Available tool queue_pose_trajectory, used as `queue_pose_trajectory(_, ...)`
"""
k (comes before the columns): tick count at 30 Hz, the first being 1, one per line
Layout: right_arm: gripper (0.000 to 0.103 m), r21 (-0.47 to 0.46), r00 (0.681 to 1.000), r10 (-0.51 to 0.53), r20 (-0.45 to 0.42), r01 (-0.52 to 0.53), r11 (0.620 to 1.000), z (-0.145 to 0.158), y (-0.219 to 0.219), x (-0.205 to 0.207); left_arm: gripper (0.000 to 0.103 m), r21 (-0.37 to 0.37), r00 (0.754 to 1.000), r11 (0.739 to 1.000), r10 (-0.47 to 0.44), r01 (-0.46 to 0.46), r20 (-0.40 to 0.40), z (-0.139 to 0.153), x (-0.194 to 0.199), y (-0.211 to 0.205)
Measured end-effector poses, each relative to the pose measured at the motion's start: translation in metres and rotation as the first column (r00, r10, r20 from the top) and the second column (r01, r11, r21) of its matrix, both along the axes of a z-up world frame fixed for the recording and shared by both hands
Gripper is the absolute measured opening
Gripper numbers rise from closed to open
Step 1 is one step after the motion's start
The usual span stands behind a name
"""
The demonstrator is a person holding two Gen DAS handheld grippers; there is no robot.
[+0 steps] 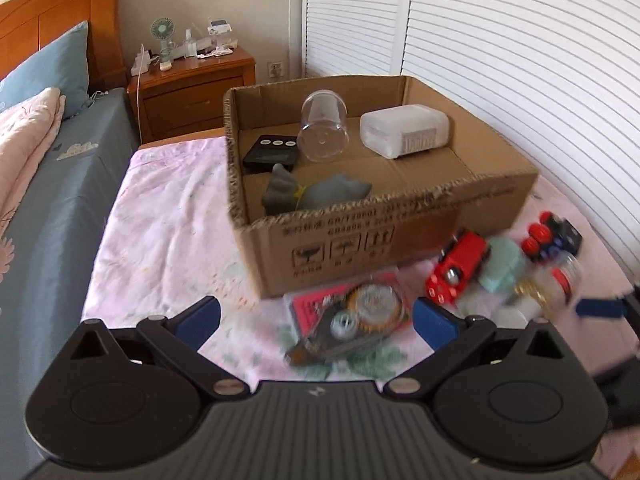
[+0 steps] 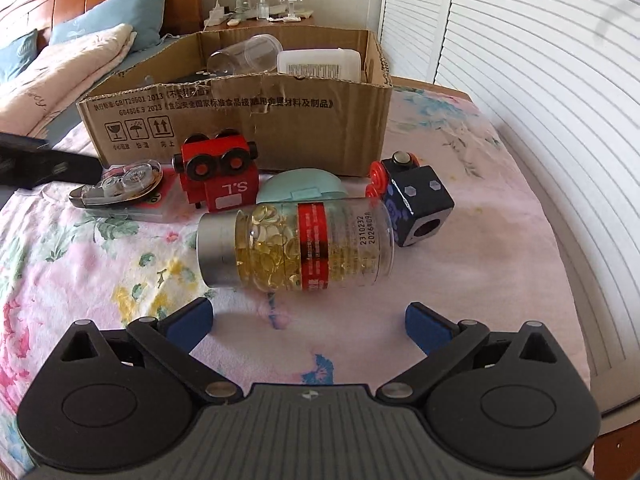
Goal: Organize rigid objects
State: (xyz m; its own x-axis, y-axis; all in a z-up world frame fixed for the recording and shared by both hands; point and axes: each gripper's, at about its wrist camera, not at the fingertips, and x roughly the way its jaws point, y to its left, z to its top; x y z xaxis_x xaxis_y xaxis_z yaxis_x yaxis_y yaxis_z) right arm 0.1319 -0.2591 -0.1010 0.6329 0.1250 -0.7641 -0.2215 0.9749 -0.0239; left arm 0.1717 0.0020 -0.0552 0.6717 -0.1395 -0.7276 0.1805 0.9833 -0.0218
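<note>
An open cardboard box [image 1: 400, 236] [image 2: 280, 120] stands on the floral cloth. It holds a clear jar [image 1: 322, 130], a white container [image 1: 404, 134], a black device [image 1: 272, 152] and a grey toy [image 1: 316, 192]. In front of it lie a correction-tape pack [image 1: 352, 324] [image 2: 120, 188], a red toy train [image 1: 456, 272] [image 2: 218, 176], a mint case [image 1: 502, 264] [image 2: 300, 190], a black toy block [image 1: 556, 236] [image 2: 416, 200] and a capsule bottle [image 2: 296, 244] [image 1: 556, 280]. My left gripper [image 1: 316, 320] is open above the tape pack. My right gripper [image 2: 308, 320] is open, just short of the bottle.
The cloth covers a low table beside a bed [image 1: 48, 184] with blue sheet and pink quilt. A wooden nightstand [image 1: 192, 80] with a small fan stands behind. White louvred doors [image 1: 520, 60] run along the right side.
</note>
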Motion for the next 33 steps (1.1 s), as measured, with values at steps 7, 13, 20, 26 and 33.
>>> queue_pose_trajectory(7, 0.103, 0.004, 1.000, 0.009, 0.015, -0.009, 1.000, -0.001, -0.002, -0.001, 0.102, -0.015, 0.999, 0.999, 0.038, -0.038, -0.022, -0.017, 0.021, -0.013)
queue_pose_trajectory(13, 0.103, 0.005, 1.000, 0.013, 0.019, -0.013, 1.000, -0.001, -0.003, -0.002, 0.102, 0.036, 0.998, 0.998, 0.045, -0.044, -0.035, -0.025, 0.013, -0.007)
queue_pose_trajectory(20, 0.103, 0.005, 1.000, 0.015, 0.022, -0.015, 1.000, -0.001, -0.003, -0.002, 0.102, 0.083, 0.997, 0.995, 0.062, -0.059, -0.034, -0.030, -0.007, 0.012)
queue_pose_trajectory(26, 0.103, 0.005, 1.000, 0.015, 0.019, -0.015, 1.000, -0.001, -0.003, -0.002, 0.102, 0.026, 0.993, 0.995, 0.102, -0.100, -0.061, -0.041, -0.008, 0.025)
queue_pose_trajectory(33, 0.103, 0.006, 0.999, 0.019, 0.026, -0.019, 1.000, -0.001, -0.003, -0.003, 0.102, -0.075, 0.990, 0.990, 0.115, -0.120, -0.076, -0.038, -0.009, 0.029)
